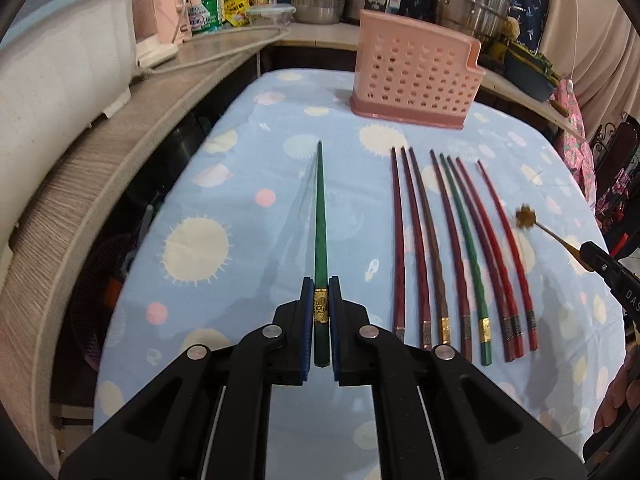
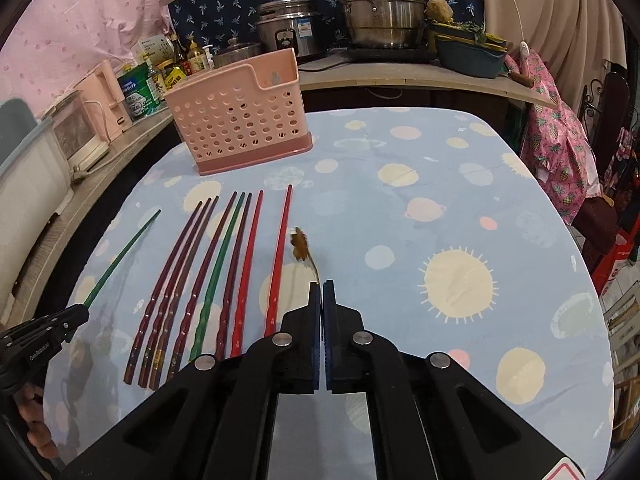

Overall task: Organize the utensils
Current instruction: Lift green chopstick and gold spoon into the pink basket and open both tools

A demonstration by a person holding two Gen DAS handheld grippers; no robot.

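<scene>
The left gripper (image 1: 321,300) clenched a green chopstick (image 1: 320,216); the right gripper (image 2: 322,292) clenched a flower-headed pick (image 2: 300,245). Eight chopsticks (image 1: 460,248) lay between, near the pink holder (image 1: 416,68).

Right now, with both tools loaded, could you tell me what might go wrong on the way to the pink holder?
The left tool grips the green chopstick near its thick end, so the long tip could swing or snag on the pink utensil holder rim. The right tool pinches only the thin stem of a small flower-headed utensil, which might slip or twist.

Open cloth (image 2: 420,184) right of chopstick row (image 2: 224,272).
</scene>
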